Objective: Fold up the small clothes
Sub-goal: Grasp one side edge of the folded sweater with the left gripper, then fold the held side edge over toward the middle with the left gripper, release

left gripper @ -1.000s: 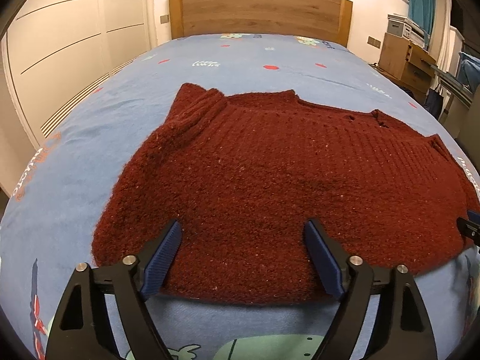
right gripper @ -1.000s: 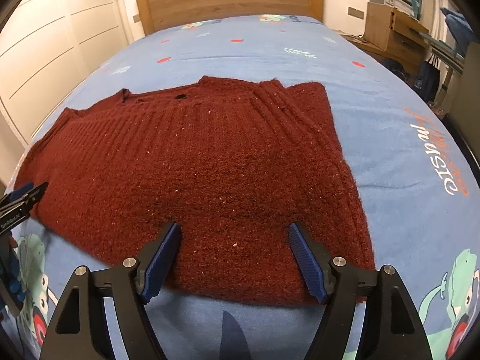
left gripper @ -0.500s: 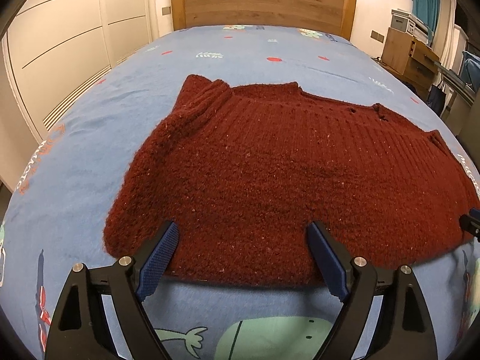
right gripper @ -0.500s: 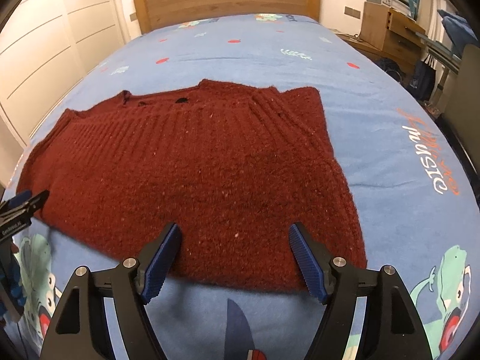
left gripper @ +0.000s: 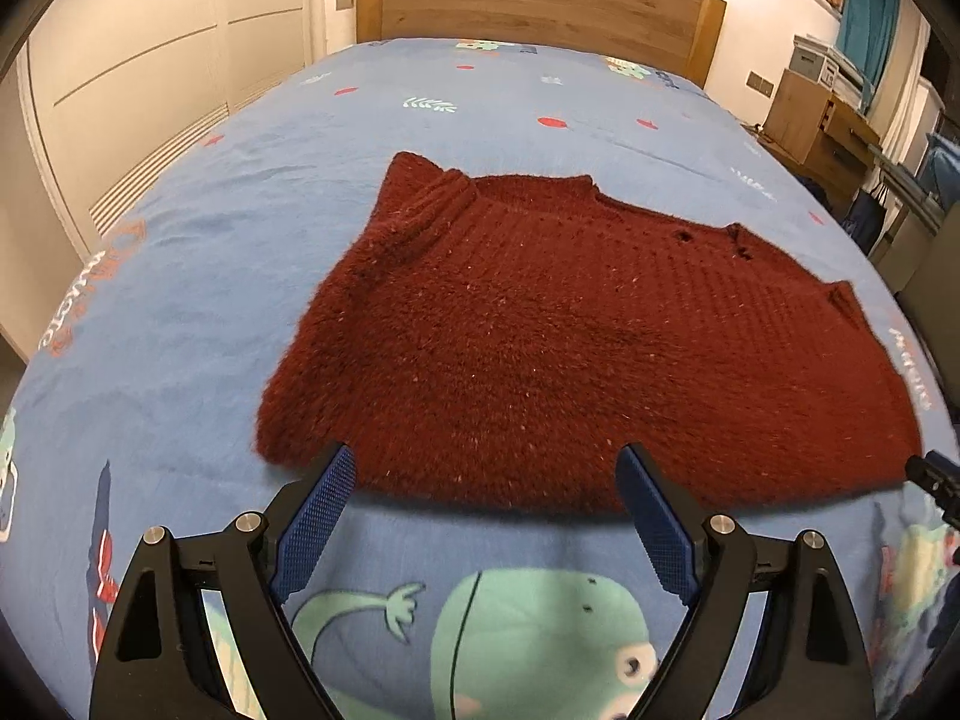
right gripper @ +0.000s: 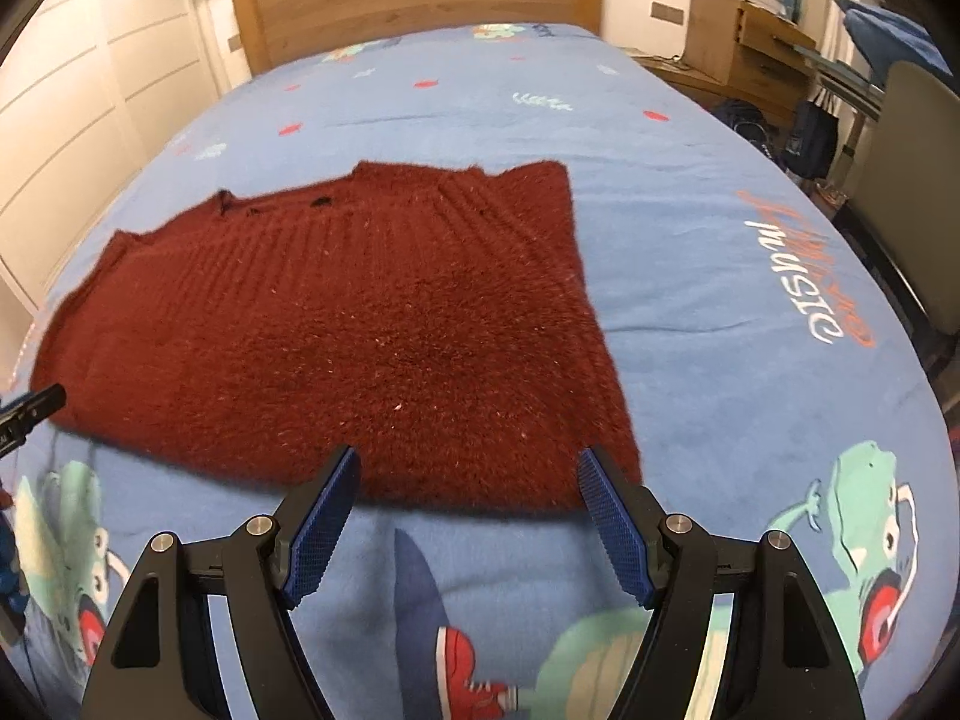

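The dark red sweater [left gripper: 576, 354] lies flat on the blue cartoon-print bedsheet [left gripper: 198, 252], roughly mid-bed, its ribbed end toward the wooden headboard [left gripper: 540, 6] at 12 o'clock. Over the last second both grippers have drawn back toward 6 o'clock: the near hem, which ran between the blue pads a moment ago, now sits just beyond their tips, and more printed sheet shows under the tools. The sweater itself keeps its shape. I judge this as a step back after laying it out, with the next fold not yet begun. The left gripper [left gripper: 486, 516] has its jaws spread wide and holds nothing; the right gripper [right gripper: 468, 510] is likewise spread and empty, its tips just short of the sweater's [right gripper: 336, 330] near right corner. Hard to read: whether sleeves are tucked under the body, and how many layers lie there. In the left view the sweater's 3 o'clock edge warps toward the frame rim, where only the other tool's tip shows
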The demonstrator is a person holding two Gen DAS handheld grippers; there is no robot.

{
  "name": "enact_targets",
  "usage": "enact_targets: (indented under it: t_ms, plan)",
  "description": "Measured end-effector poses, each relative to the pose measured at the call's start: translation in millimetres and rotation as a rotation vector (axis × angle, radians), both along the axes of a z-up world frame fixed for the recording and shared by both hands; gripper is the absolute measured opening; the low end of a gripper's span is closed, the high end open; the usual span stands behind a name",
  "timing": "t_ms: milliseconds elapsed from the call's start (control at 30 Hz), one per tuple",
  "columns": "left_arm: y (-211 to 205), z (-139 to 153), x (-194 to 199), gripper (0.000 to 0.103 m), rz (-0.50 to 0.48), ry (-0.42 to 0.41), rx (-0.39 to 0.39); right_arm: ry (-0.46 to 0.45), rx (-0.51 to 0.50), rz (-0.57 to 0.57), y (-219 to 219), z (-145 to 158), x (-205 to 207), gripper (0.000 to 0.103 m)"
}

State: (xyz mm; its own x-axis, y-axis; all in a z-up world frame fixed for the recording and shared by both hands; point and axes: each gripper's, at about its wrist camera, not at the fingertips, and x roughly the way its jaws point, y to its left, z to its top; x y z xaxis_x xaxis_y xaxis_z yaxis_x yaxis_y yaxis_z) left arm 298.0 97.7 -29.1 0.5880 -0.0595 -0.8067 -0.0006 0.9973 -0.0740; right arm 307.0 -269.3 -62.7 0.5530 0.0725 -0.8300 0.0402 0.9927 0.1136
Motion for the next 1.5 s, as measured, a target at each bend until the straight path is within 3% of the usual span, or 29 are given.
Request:
enact_targets:
  t_ms: [133, 267, 567, 867, 1067, 1200, 1400, 1500]
  plan:
    - [8.8, 14.5, -9.2, 0.085, 0.024, 0.004, -0.049, -0.022, 0.024, -0.013, -2.9, 16.6, -19.2, 0.077]
    - [23.4, 23.4, -17.0, 0.085, 0.065, 0.021, -0.158, -0.04, 0.045, -0.024, -5.1, 29.3, -40.3, 0.077]
    - [67.3, 6.3, -26.5, 0.085, 0.209, 0.067, -0.42, -0.056, 0.096, -0.045, -7.6, 43.0, -80.5, 0.077]
    - [95.7, -24.0, -4.9, 0.084, 0.301, 0.069, -0.622, -0.036, 0.106, -0.025, 4.8, 33.8, -80.5, 0.077]
    - [111.9, -34.6, 14.9, 0.084, 0.33, 0.023, -0.717, -0.026, 0.119, -0.021, 6.9, 27.0, -70.8, 0.077]
    - [125.8, -39.3, 30.5, 0.083, 0.349, -0.012, -0.832, -0.025, 0.126, -0.017, 6.8, 24.2, -67.1, 0.077]
    - [141.9, -50.2, 50.4, 0.063, 0.398, -0.032, -1.0, -0.032, 0.12, -0.008, 6.6, 25.3, -63.1, 0.077]
    - [145.0, -53.9, 55.4, 0.05, 0.413, -0.029, -1.031, -0.037, 0.122, -0.012, 3.2, 26.1, -63.2, 0.077]
